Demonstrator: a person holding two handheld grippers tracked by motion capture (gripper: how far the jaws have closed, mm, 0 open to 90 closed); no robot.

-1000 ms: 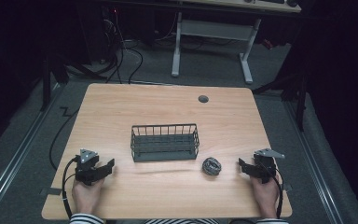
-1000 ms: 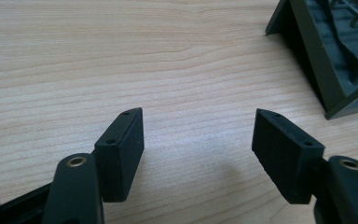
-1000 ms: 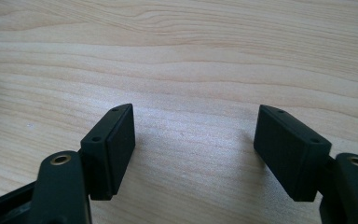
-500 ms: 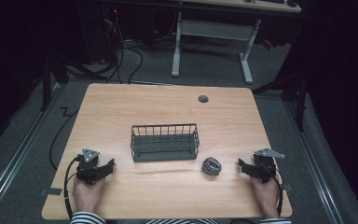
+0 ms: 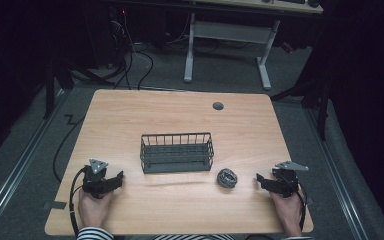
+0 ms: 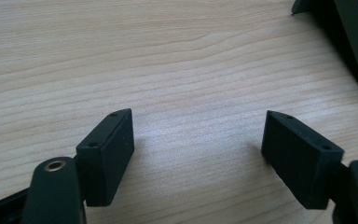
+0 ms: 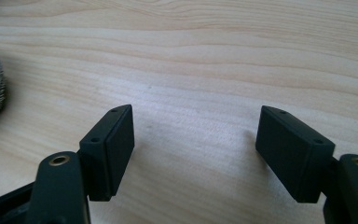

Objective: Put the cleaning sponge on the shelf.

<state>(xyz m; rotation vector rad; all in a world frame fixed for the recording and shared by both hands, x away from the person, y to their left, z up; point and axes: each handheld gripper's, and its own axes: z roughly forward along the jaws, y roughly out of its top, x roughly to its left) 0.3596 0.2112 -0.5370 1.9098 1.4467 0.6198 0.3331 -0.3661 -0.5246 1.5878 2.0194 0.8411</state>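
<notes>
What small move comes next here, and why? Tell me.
Probably the right gripper should ease left toward the steel scrubber. Its jaws stand open with only bare table between them, the scrubber lies loose just to their left beside the wire basket, and the left gripper, jaws just opened wider, is farther off.

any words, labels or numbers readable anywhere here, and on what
None: no readable text in any view.
The wire basket, the steel scourer and the wooden table bear no print or label.
The left gripper and the right gripper show plain black fingers, with no marking.
</notes>
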